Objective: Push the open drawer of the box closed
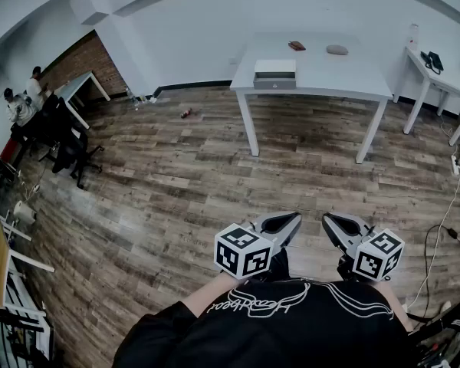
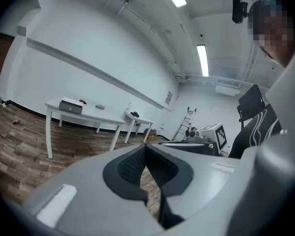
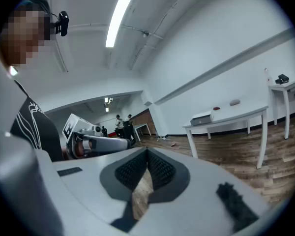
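The box sits on the near left corner of the white counter, at twelve o'clock in the head view. Its grey drawer faces the person; its contents are too small to tell. At one o'clock from the box lie a red thing and a grey oval thing. At six o'clock, well apart across the wood floor, the left gripper and right gripper each have jaws pressed together on nothing.
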`<state>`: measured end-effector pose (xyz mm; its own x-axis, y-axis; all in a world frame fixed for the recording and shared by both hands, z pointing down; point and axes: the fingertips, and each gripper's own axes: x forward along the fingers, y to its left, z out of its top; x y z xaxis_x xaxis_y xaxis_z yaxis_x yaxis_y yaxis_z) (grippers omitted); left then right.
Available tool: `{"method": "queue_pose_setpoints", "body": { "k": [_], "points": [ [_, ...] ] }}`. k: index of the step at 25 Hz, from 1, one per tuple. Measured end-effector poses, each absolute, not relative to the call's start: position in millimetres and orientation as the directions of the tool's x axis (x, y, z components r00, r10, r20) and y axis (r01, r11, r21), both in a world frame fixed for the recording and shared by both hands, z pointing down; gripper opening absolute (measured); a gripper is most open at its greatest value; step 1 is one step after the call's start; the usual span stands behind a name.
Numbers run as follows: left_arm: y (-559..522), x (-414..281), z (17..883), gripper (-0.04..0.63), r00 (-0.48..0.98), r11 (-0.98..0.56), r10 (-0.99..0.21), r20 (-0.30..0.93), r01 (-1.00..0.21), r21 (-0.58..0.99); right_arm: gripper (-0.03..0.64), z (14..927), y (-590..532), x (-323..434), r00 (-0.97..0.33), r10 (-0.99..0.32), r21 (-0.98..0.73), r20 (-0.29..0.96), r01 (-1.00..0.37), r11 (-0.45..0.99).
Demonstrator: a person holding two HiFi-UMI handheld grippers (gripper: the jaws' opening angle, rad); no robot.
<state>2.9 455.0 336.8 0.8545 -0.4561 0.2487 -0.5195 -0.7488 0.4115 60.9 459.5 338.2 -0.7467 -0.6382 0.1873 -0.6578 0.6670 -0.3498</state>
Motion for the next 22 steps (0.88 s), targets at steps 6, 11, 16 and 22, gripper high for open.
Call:
{"method": "queue_pose_setpoints", "body": {
  "k": [6,11,16,22],
  "points": [
    [335.7,-6.5,348.4,0.006,0.847,-0.735,-0.470,0.249,-0.531,0.422,0.009,353.0,339.6,55.2,-0.733,-0.651,-0.371,0.198,-0.670,0.642],
    [216.0,-25.8,360.6,0.006,0.846,-0.732,-0.459,0.271,-0.533,0.425,0.009,370.2,222.0,36.3,-0.727,-0.649,-0.397,0.223,-0.676,0.621],
    [92.9,-45.5,365.9,0.006,0.851,-0.748,-0.439,0.289,-0.524,0.407,0.009,373.5,96.7,14.9,-0.718,-0.654,-0.399,0.238,-0.686,0.608],
    [-10.7,-64.8,369.9,0.007,0.836,-0.740,-0.464,0.294,-0.548,0.390,0.009,366.8,0.9,2.6,-0.703,-0.671,-0.343,0.235,-0.706,0.620]
  ]
}}
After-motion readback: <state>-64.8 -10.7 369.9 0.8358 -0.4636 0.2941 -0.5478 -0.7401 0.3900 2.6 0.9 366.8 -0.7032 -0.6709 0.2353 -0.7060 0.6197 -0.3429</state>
